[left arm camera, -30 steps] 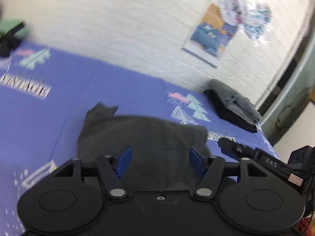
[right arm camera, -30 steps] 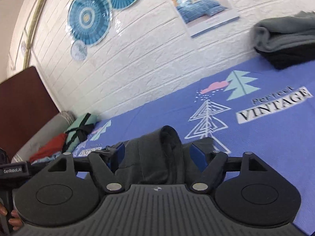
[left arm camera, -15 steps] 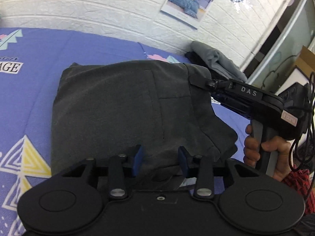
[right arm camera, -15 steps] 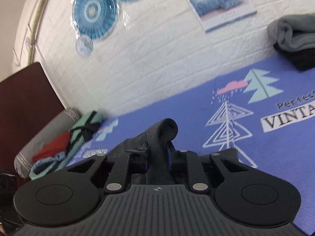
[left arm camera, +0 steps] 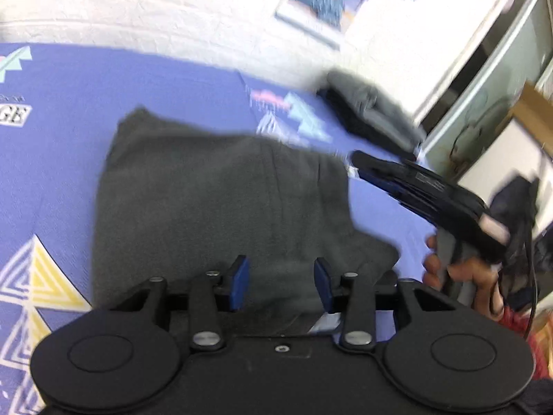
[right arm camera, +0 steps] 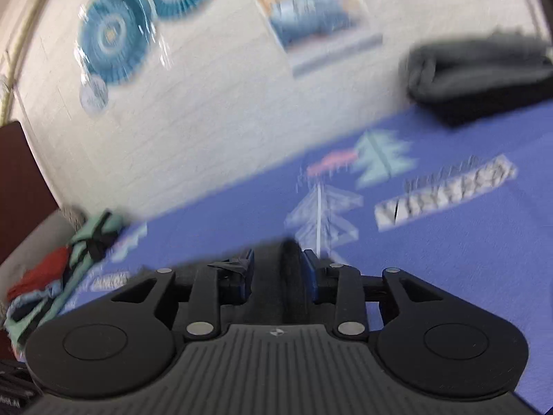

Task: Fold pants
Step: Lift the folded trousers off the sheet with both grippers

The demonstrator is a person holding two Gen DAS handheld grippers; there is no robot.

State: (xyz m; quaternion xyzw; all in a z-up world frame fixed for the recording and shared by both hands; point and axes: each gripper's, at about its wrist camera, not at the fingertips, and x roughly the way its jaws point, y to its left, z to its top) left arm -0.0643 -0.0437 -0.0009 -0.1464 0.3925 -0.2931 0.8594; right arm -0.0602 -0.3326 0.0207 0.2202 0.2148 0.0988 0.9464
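Pants (left arm camera: 224,207): dark grey, folded into a rough rectangle, lying flat on the blue printed sheet (left arm camera: 69,159), near side under the left tool. Both views are motion-blurred.

Left tool (left arm camera: 280,285): jaws apart, blue pads clear of the cloth on either side, nothing held. Half a second ago the gap was narrower over the pants' near edge; it has since widened, so this hand has let go.

Right tool (right arm camera: 278,276): jaws closed on a raised ridge of the pants' right edge, fabric standing up between the pads. Half a second ago the pinch was tighter. In the left view it sits at the pants' right side, just beside the corner.

Stack of folded clothes (left arm camera: 373,117): beyond the pants, against the wall, apart from them.

Judgement: the fold looks laid down; with one hand released, remaining work is probably freeing the right edge and smoothing.
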